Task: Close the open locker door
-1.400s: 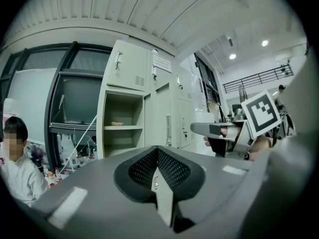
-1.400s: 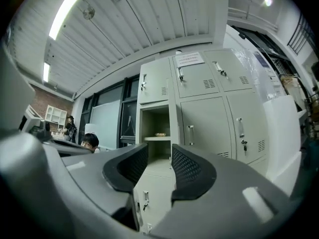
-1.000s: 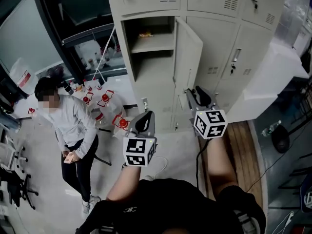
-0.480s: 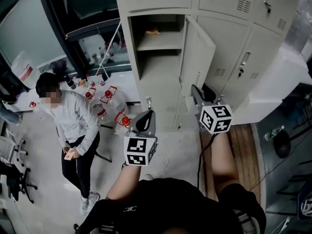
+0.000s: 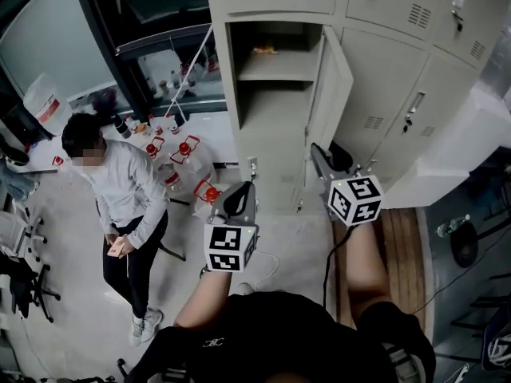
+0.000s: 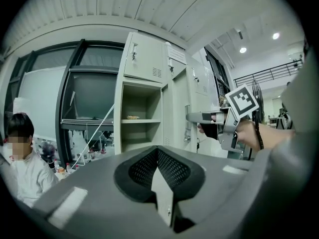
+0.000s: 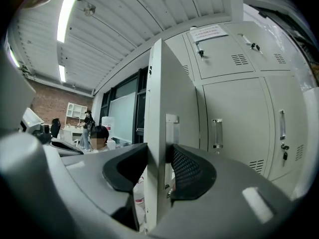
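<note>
Head view: a person [image 5: 120,190] in a grey top stands at left, next to red-capped jugs [image 5: 185,154] on the floor. The left gripper [image 5: 237,200] is out in the air in front of the lockers, jaws pressed together with nothing in them. The locker door [image 5: 329,86] stands wide open beside its shelf compartment [image 5: 275,94]. The right gripper [image 5: 317,154] has its jaws clamped on the door's free edge.

Workroom or lab: metal lockers [image 5: 375,70], floor jugs [image 5: 185,154].
</note>
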A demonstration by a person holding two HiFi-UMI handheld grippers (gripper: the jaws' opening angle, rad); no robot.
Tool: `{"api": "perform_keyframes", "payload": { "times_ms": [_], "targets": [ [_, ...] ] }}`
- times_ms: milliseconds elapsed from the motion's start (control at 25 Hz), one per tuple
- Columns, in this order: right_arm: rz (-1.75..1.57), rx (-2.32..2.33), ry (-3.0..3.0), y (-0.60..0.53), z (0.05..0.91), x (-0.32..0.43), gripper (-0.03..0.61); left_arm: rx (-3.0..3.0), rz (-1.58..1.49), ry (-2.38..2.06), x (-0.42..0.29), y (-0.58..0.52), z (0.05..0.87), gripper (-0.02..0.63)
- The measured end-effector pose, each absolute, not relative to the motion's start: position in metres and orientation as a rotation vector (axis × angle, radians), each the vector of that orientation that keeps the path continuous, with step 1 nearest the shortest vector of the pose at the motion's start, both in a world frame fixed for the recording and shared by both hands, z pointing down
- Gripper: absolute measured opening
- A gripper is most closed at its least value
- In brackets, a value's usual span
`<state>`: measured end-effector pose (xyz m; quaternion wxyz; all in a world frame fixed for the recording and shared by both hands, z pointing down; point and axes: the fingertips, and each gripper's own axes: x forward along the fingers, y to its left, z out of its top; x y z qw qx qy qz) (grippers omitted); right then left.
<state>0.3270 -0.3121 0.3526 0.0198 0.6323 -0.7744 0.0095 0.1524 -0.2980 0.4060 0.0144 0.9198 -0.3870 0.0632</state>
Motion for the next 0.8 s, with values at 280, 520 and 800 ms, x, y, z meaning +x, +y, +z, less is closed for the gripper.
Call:
{"api": "perform_keyframes", "payload": {
  "times_ms": [280,520,800],
  "targets": [
    [0.049,1.911,-2.422,-0.329,0.353,0.298,0.133,2.831,0.194,-1.272,0.126,-0.313,0.409,0.000],
    [0.057,1.900,-2.431,-0.348,0.354,0.276,0.141,2.806,0.183,-1.330,0.101,-0.322,0.410,0.000],
    [0.060,1.919,-2.405,-0.375,0.354,0.250,0.141,2.780,0.167,-1.395,0.069,-0.338,0.407,0.000]
  ]
}}
